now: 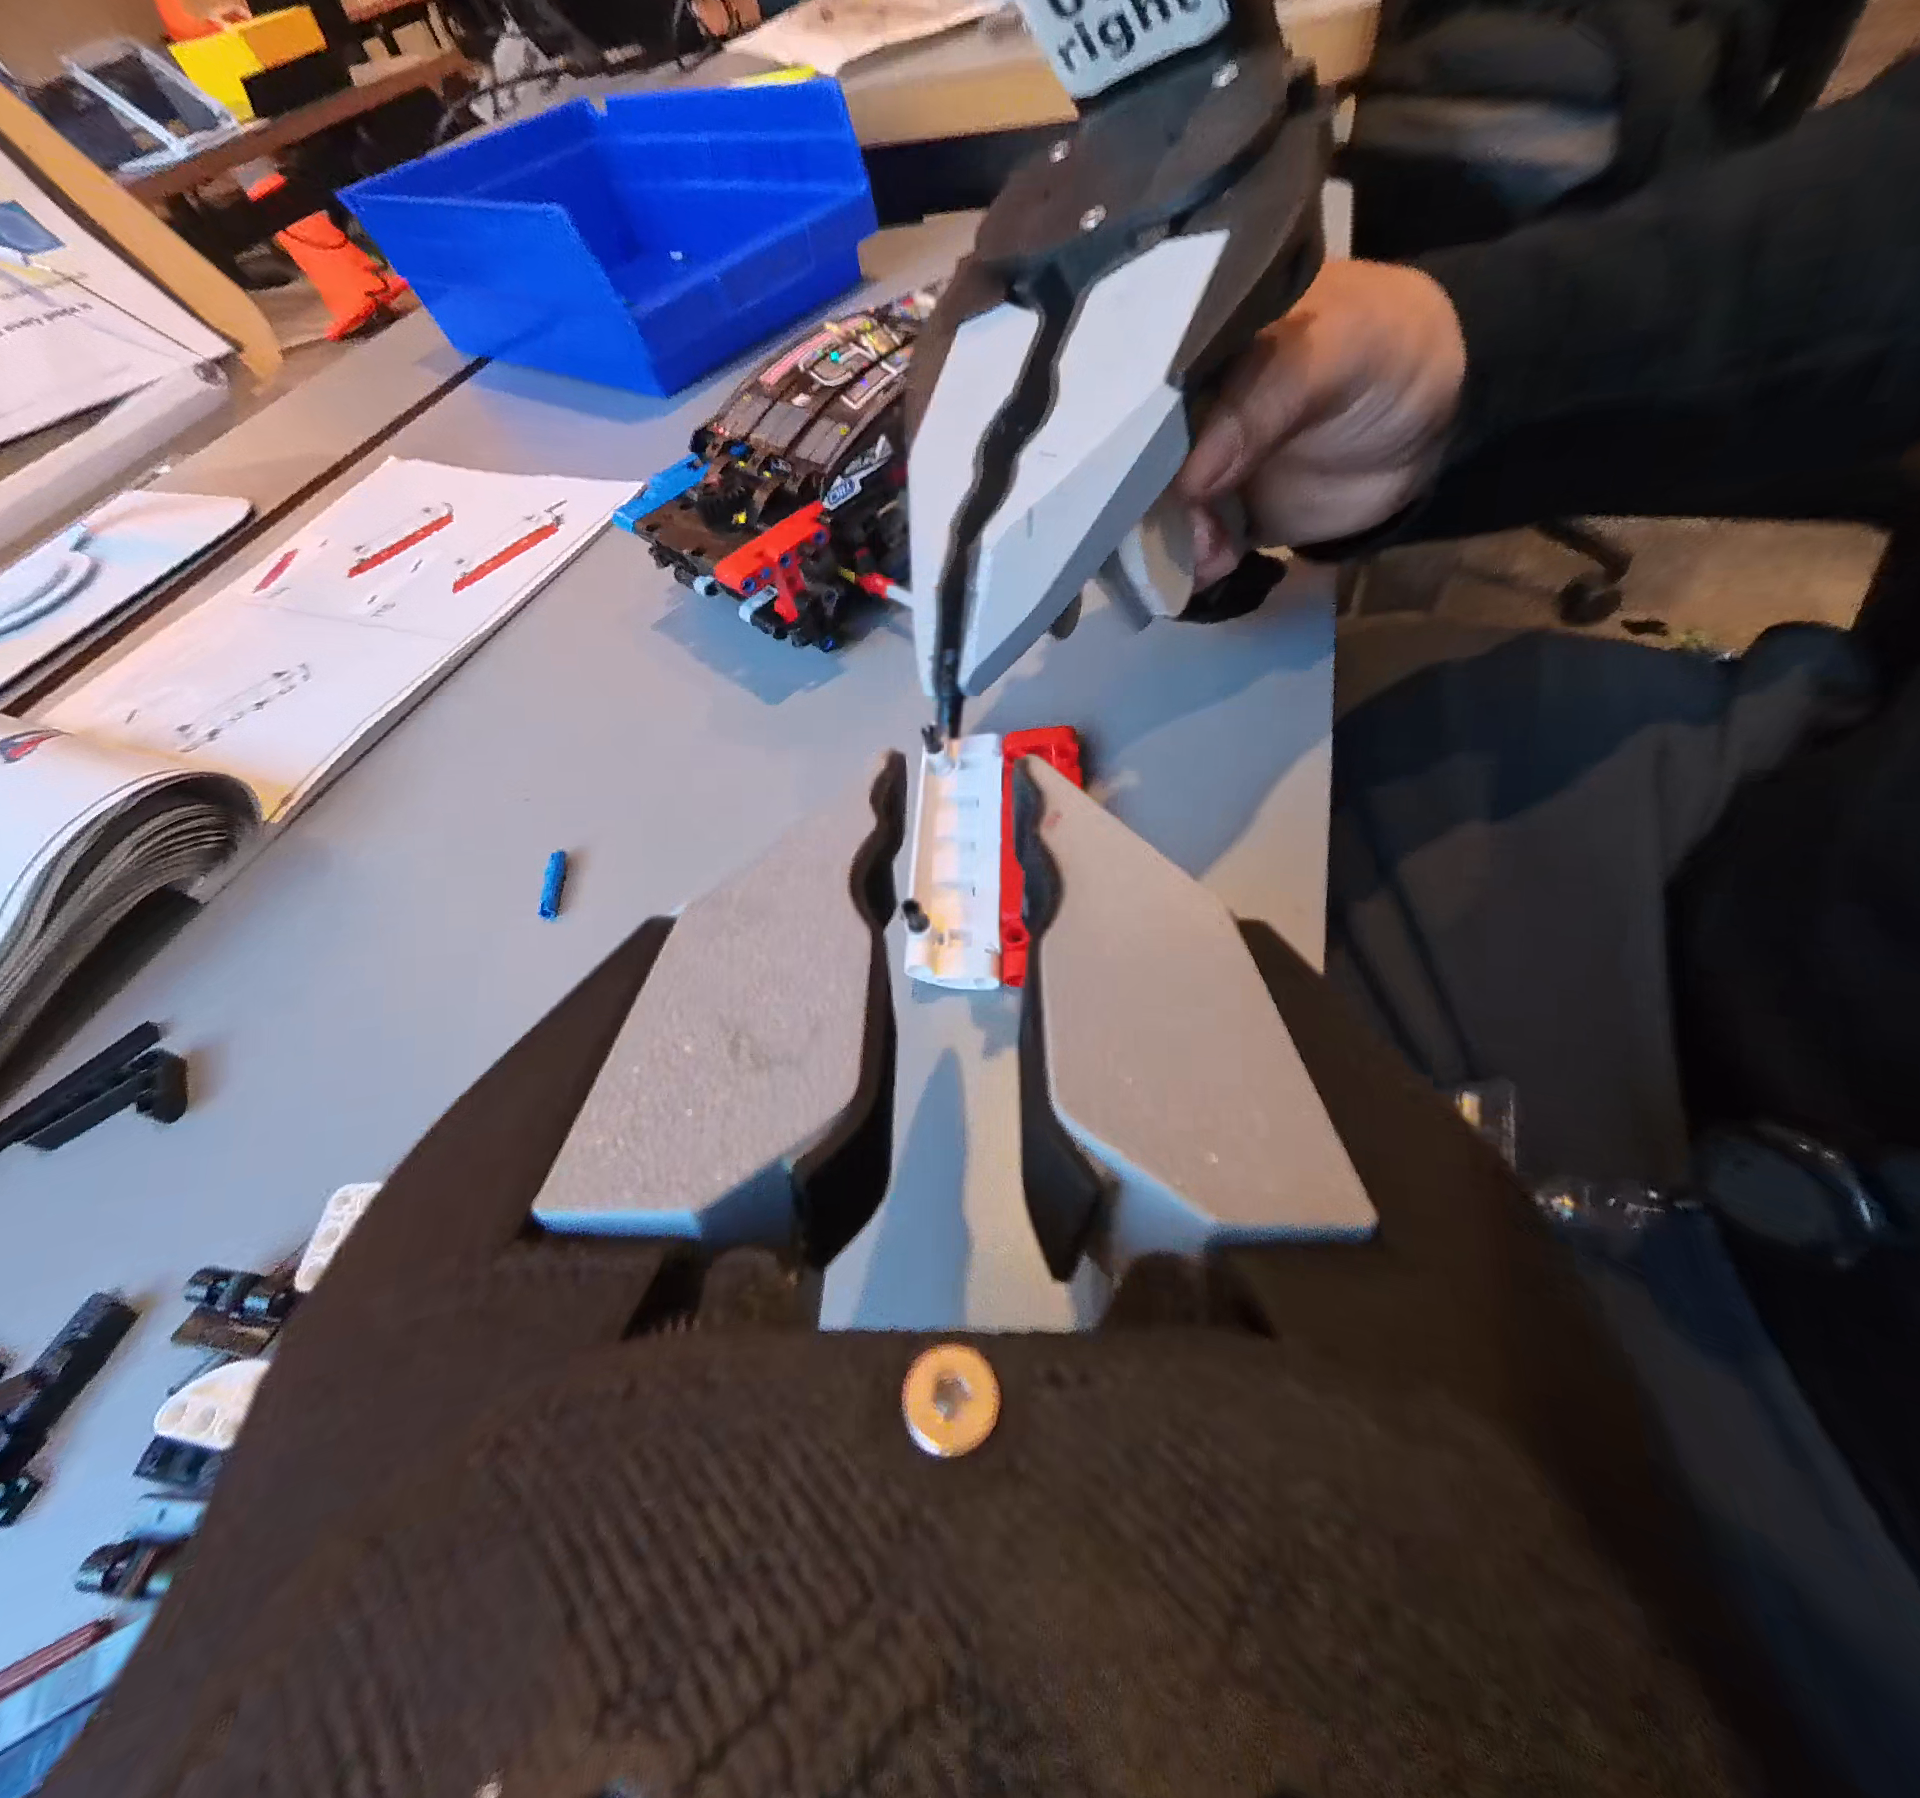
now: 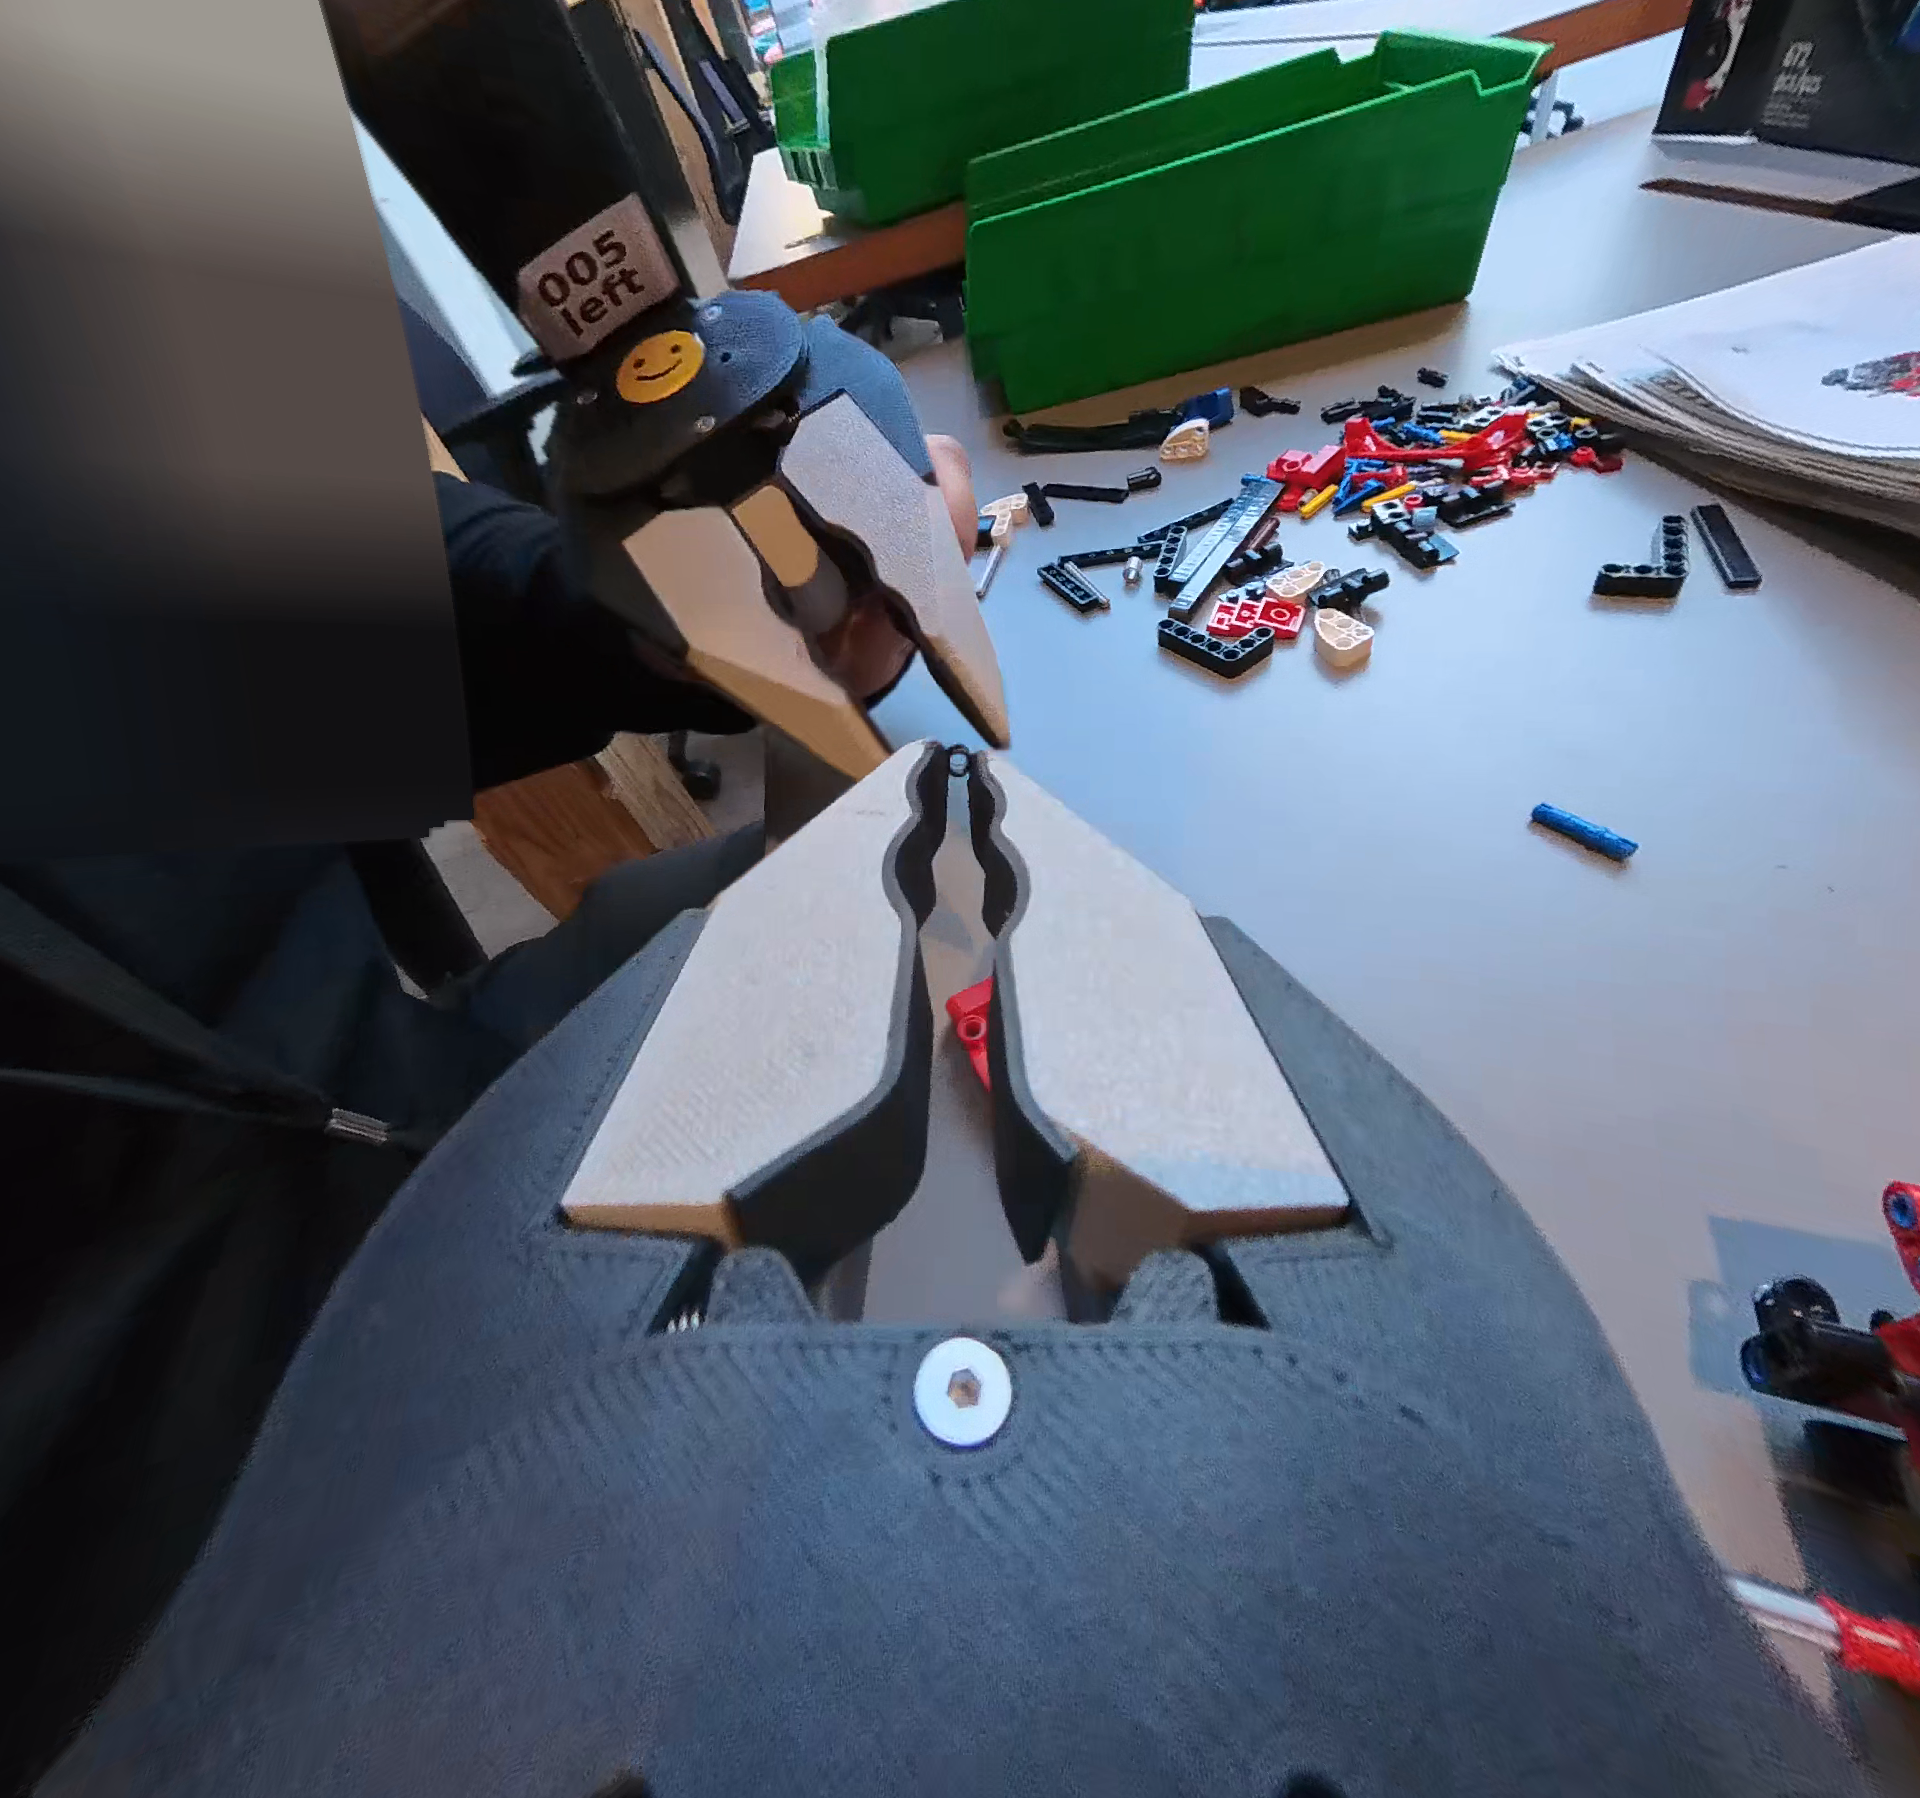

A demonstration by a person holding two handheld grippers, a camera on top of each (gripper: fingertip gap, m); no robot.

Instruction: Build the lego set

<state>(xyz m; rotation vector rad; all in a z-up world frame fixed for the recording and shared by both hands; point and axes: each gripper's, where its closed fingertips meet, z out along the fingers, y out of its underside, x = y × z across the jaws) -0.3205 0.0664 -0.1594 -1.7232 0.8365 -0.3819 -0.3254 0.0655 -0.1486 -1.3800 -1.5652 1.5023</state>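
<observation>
In the left wrist view my left gripper (image 1: 956, 774) is shut on a small assembly, a white beam (image 1: 961, 865) with a red beam (image 1: 1013, 901) along its right side, held just over the grey table (image 1: 623, 917). A black pin (image 1: 914, 912) sticks out of the white beam's near end. My right gripper (image 1: 945, 690) comes down from above, shut on another small black pin (image 1: 950, 711) at the white beam's far end. In the right wrist view the right gripper (image 2: 958, 761) pinches that pin (image 2: 957, 761); the red beam (image 2: 971, 1026) shows between its fingers, and the left gripper (image 2: 940, 749) meets it from beyond.
A partly built black and red car (image 1: 800, 481), a blue bin (image 1: 623, 221) and an open instruction booklet (image 1: 343, 626) lie beyond. A loose blue pin (image 1: 553, 884) lies to the left. A pile of loose pieces (image 2: 1351, 522) and green bins (image 2: 1226, 231) sit across the table. The table edge (image 1: 1330, 813) is close.
</observation>
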